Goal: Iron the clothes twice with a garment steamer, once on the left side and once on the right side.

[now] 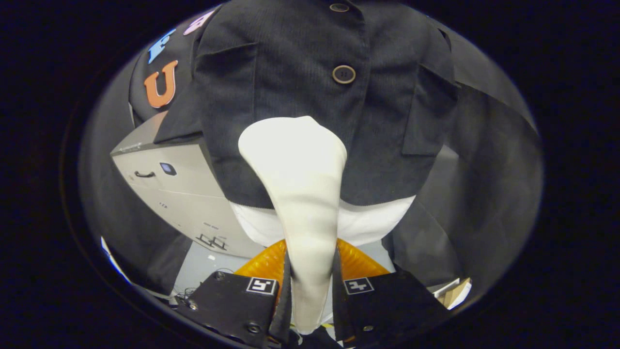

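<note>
The garment steamer (296, 194) is sitting clamped between both fingers of the claw (310, 286), handle squeezed tight, and its wide head is pointing at 12 o'clock, pressing on or hovering just off the dark jacket (290, 72), right under the lower button (344, 74). Hard to tell if it's actually touching. White fabric (368, 223) is peeking out under the hem, and a grey cabinet (179, 194) is standing off around 9 o'clock. Looks like it's sitting about mid-front, so I'm guessing a pass is underway; next move probably needs sliding toward one side panel while staying close to the cloth.
</note>
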Motion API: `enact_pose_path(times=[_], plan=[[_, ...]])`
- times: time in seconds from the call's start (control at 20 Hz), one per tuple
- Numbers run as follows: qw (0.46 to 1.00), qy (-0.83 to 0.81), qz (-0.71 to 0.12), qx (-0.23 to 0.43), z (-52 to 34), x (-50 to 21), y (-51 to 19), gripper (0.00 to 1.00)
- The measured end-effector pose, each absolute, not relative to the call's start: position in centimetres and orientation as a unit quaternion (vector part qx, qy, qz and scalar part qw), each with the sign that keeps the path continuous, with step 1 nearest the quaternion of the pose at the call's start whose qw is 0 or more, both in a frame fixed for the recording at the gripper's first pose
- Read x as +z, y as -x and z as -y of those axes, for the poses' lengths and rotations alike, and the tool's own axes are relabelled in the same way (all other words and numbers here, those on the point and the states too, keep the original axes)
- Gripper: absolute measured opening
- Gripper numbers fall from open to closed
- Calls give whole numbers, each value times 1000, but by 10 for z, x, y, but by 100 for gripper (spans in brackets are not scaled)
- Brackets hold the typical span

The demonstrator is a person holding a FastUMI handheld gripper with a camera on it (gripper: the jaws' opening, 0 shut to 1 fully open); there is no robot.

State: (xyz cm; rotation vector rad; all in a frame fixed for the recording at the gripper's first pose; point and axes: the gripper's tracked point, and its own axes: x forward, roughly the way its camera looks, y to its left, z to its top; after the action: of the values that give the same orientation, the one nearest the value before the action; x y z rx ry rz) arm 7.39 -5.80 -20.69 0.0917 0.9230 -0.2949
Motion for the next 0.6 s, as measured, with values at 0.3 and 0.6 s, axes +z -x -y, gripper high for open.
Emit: enact_pose_path(times=[0.3, 0.6], plan=[[860, -67, -485, -142, 41, -254, -47, 37], [874, -89, -455, -146, 48, -234, -39, 37]])
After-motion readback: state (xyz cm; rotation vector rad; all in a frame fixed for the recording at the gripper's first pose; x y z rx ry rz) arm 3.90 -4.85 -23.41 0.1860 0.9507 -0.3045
